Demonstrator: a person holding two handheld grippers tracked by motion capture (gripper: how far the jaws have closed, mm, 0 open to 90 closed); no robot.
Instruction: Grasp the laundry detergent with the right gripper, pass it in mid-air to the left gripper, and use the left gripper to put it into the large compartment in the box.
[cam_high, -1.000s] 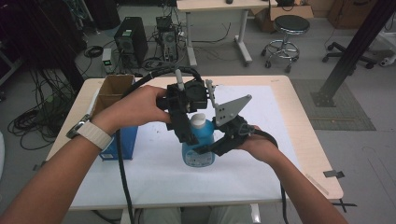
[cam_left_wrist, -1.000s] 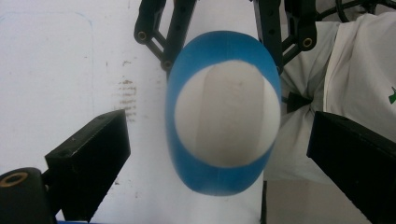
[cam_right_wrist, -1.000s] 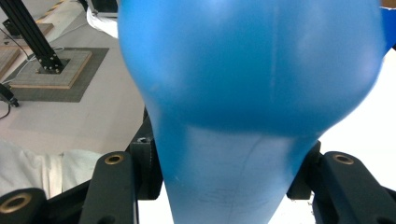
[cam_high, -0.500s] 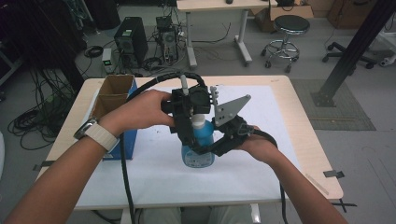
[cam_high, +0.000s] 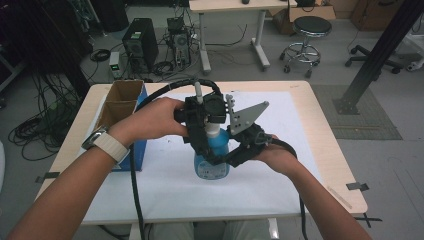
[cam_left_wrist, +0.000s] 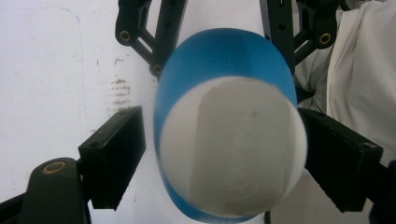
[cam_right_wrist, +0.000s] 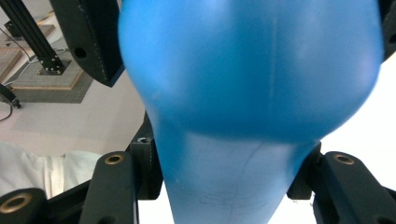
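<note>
From the high view, you've got one blue bottle (cam_high: 212, 162) standing upright on the white sheet (cam_high: 280, 180) that covers the table (cam_high: 327, 145), roughly mid-table. There's a label patch on its front, but the writing is too small to read. Your right gripper (cam_high: 227, 159) comes in from the right and clamps the bottle around its body. Your left gripper (cam_high: 207, 131) sits over the top of the bottle, jaws pointing down around the white cap (cam_high: 212, 131). To the left there's one cardboard box (cam_high: 122, 117) with blue sides, open on top, with two compartments. No brand is readable on it. One watch (cam_high: 102, 142) with a pale strap is on your left wrist. Past the table I count one stool (cam_high: 306, 37) and one computer tower (cam_high: 137, 47) on the floor.

In the left gripper view you're looking straight down on the white cap (cam_left_wrist: 233, 147), with the blue bottle (cam_left_wrist: 219, 51) under it. There are two black pads: the right one sits right at the cap's edge, while the left one (cam_left_wrist: 114, 156) is still a sliver off. The jaws have just been closing with the cap between them, not pinching it yet. The cap has no writing on it.

In the right gripper view the blue bottle (cam_right_wrist: 243, 93) is pinched between your two jaws, pads tight on both sides. There's no label or lettering on this side.
</note>
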